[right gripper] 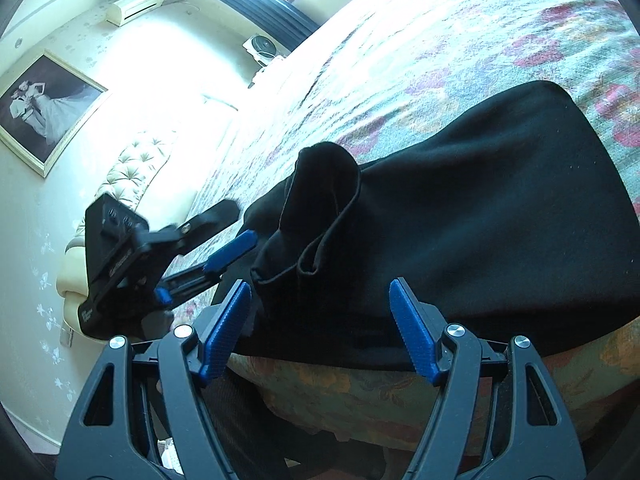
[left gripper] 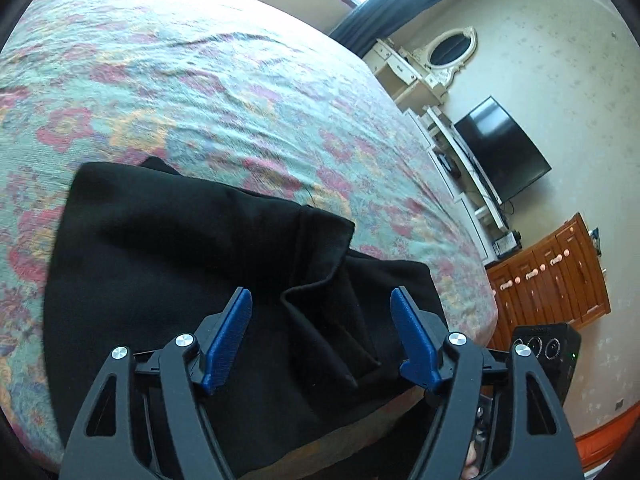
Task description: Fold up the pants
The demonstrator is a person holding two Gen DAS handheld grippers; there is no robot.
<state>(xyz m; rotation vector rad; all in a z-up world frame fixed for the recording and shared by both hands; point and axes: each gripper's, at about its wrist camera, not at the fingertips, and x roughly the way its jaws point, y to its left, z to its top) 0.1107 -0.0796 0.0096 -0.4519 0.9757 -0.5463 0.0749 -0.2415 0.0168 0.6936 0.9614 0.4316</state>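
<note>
Left wrist view: left gripper [left gripper: 321, 300] spread wide, gripping nothing, above black pants [left gripper: 180, 248] lying bunched at the bed [left gripper: 240, 92] edge. Right wrist view: right gripper [right gripper: 320, 294] likewise wide apart, empty, over the pants.

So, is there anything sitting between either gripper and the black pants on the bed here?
Nothing visible does. The left gripper is open right over the black pants, with only bunched fabric folds between its fingers. The right gripper is open at the pants' near edge by the edge of the bed, with no other object in between.
</note>
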